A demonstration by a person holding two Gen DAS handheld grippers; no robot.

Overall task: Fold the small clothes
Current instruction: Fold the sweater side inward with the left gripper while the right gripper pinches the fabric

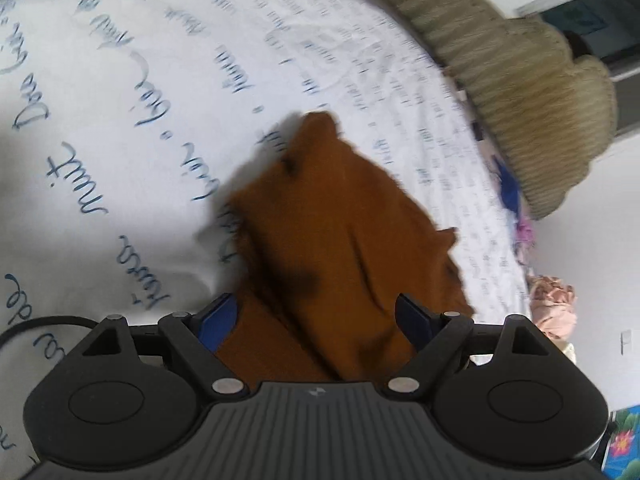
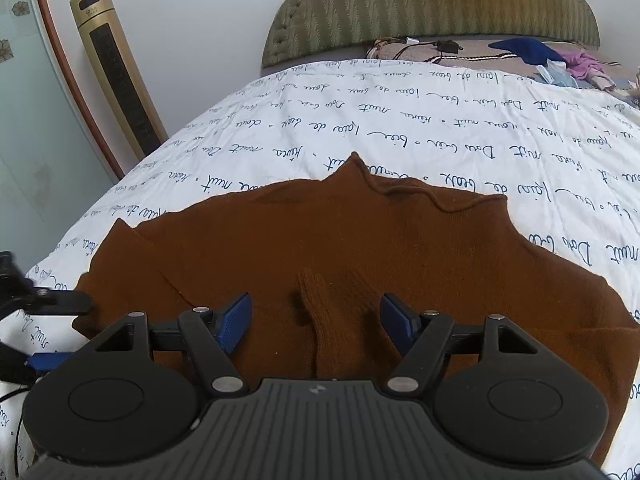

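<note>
A brown knit sweater (image 2: pixel 360 248) lies spread on the white bedsheet (image 2: pixel 360 120) printed with blue script. One sleeve is folded in over the body, and its ribbed cuff (image 2: pixel 332 312) sits between the wide-apart blue pads of my right gripper (image 2: pixel 316 318), which is open and clamps nothing. In the blurred left wrist view the sweater (image 1: pixel 332 232) runs away from my left gripper (image 1: pixel 316 314). That gripper is also open, with cloth lying loose under and between its pads. The left gripper's black finger (image 2: pixel 60 300) shows at the left edge of the right wrist view.
A padded green headboard (image 2: pixel 432 4) stands at the far end of the bed, with a pillow (image 2: pixel 440 56), a cable and loose blue and pink clothes (image 2: pixel 560 60) below it. A gold tower appliance (image 2: pixel 120 72) stands left of the bed. Pink cloth (image 1: pixel 554 304) lies past the bed's edge.
</note>
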